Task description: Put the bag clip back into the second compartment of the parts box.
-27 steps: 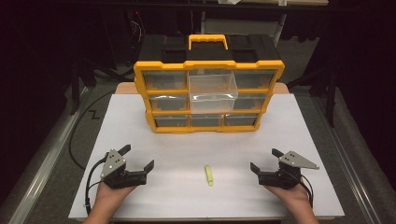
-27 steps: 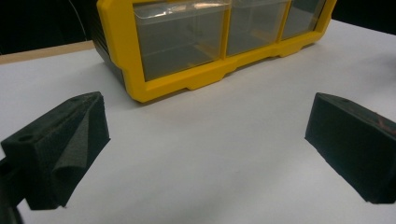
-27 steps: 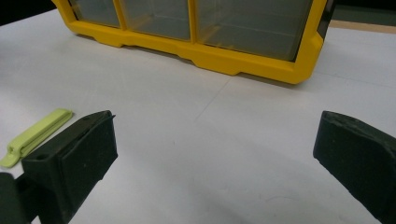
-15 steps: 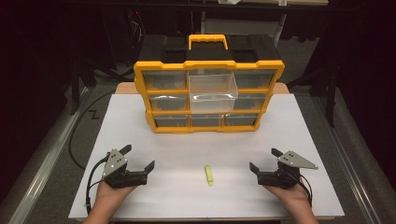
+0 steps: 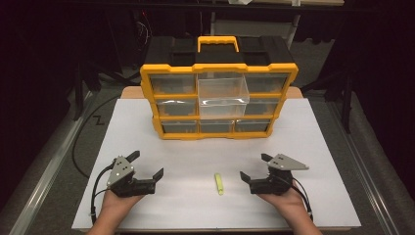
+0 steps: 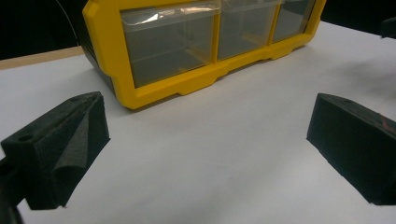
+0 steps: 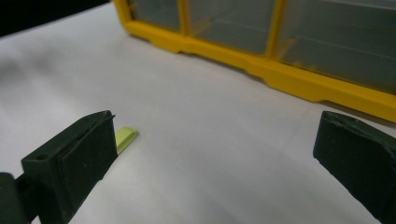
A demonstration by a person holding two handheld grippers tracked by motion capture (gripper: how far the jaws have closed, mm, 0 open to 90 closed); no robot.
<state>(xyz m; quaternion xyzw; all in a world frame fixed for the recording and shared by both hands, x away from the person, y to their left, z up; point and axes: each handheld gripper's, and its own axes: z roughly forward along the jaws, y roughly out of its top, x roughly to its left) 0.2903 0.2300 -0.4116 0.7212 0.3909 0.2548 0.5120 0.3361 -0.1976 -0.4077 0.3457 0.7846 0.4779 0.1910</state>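
Grippers parked low in frame: left gripper (image 5: 148, 167) and right gripper (image 5: 254, 168) both spread, empty, flanking yellow-green stick (image 5: 219, 183) at bottom centre. Organizer (image 5: 219, 100) upper centre, middle drawer (image 5: 223, 93) pulled out, likely drop spot.

The yellow-framed plastic drawer organiser (image 5: 219, 87) stands at upper centre on the white-topped bench (image 5: 313, 137). The small yellow-green stick (image 5: 219, 183) lies at lower centre, between the left gripper (image 5: 146, 164) and right gripper (image 5: 254, 167).
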